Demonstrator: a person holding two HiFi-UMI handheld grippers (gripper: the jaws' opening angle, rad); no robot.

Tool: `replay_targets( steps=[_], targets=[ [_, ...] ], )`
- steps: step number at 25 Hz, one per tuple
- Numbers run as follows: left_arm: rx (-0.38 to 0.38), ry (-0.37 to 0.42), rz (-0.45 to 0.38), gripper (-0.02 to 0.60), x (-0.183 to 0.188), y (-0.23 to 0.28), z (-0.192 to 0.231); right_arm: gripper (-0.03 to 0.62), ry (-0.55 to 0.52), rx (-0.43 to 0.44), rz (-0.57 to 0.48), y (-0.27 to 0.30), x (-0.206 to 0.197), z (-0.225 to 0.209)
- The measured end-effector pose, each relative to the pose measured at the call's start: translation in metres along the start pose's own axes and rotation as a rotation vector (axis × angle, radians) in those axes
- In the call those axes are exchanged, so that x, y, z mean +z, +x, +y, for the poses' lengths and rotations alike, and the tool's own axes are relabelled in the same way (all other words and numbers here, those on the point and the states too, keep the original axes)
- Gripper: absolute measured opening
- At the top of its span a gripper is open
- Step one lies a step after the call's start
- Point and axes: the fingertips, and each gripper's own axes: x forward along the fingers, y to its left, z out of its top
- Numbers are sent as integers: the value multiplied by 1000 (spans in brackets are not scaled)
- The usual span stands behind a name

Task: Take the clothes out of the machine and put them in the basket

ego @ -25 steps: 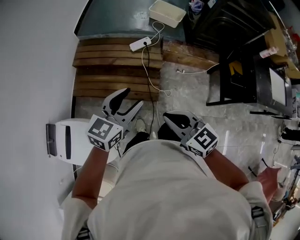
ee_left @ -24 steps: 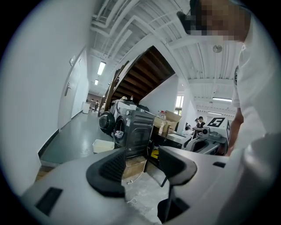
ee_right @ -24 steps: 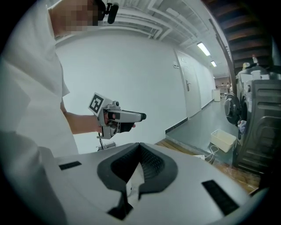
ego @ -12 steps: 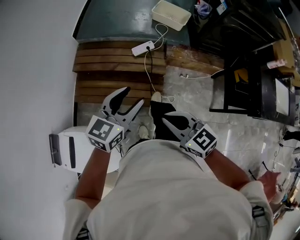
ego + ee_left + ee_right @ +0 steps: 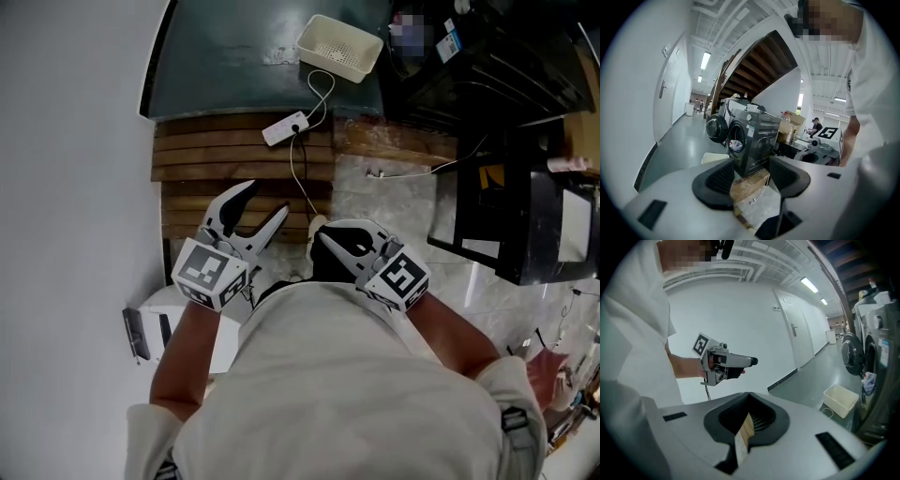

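Status: left hand-held gripper (image 5: 267, 197) is released, jaws apart, nothing between them. Through the gap I see only the machine (image 5: 752, 140) and the floor. Right hand-held gripper (image 5: 323, 236) is clenched, tips together, empty. Both are held side by side in front of the person's torso, pointing slightly down over the wooden slats (image 5: 234, 155), well apart from the machine.

Machine is a dark front-loader with its round door swung open. Clothes (image 5: 735, 144) sit in the drum opening. They're small in the left gripper view: probably 1 light bundle, and I can't count items.

Basket (image 5: 339, 47) is cream with slotted walls. It's on the dark green floor (image 5: 225, 56) in front of the machine, near the open door.

1 white power strip (image 5: 286, 128) lies on the slats between the hand-held grippers and the basket. Its cable loops up close to the basket's near side.
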Motion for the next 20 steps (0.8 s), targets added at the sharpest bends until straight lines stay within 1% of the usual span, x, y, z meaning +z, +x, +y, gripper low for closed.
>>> replay_targets(
  steps=[4, 8, 10, 13, 17, 20],
  targets=[
    [7, 8, 2, 227, 52, 36, 24, 3, -24, -3, 0, 3, 29, -54],
    [-26, 18, 22, 227, 84, 60, 43, 3, 11, -25, -10, 12, 59, -79],
    [-56, 25, 29, 227, 95, 71, 52, 3, 22, -38, -9, 19, 69, -87],
    [-111, 35, 34, 227, 109, 88, 65, 3, 35, -77, -4, 31, 81, -100],
    [-199, 60, 43, 227, 122, 103, 85, 3, 48, -166, -13, 49, 99, -116],
    [-269, 76, 47, 222, 133, 102, 104, 3, 65, -229, -19, 71, 116, -119]
  ],
)
